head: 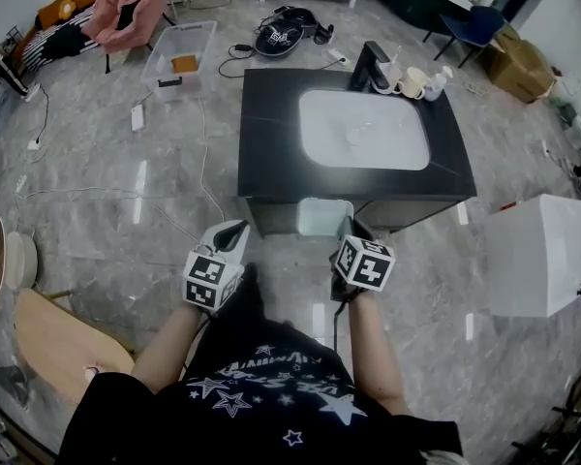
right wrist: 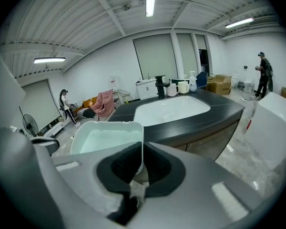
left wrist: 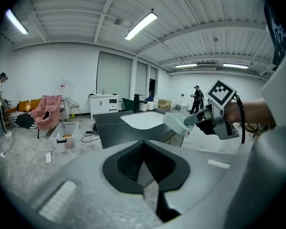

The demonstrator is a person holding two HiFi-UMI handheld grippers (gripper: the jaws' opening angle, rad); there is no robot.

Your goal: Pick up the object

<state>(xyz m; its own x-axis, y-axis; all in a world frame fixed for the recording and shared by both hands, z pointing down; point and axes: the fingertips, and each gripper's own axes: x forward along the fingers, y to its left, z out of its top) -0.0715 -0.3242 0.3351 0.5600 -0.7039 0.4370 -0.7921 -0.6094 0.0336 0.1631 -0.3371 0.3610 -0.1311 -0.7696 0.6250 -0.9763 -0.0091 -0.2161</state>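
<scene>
One pale tub (right wrist: 109, 140) clamped by its wall between jaws of right gripper (right wrist: 140, 169), held in air just before dark counter's (head: 271, 129) front edge. Jaws of left gripper (left wrist: 143, 170) pressed together, nothing between them

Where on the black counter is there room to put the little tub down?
For the tub, the bare strip of counter left of the sink is widest; the strip in front is narrow. The back right corner is crowded: faucet, cups, a bottle.
</scene>
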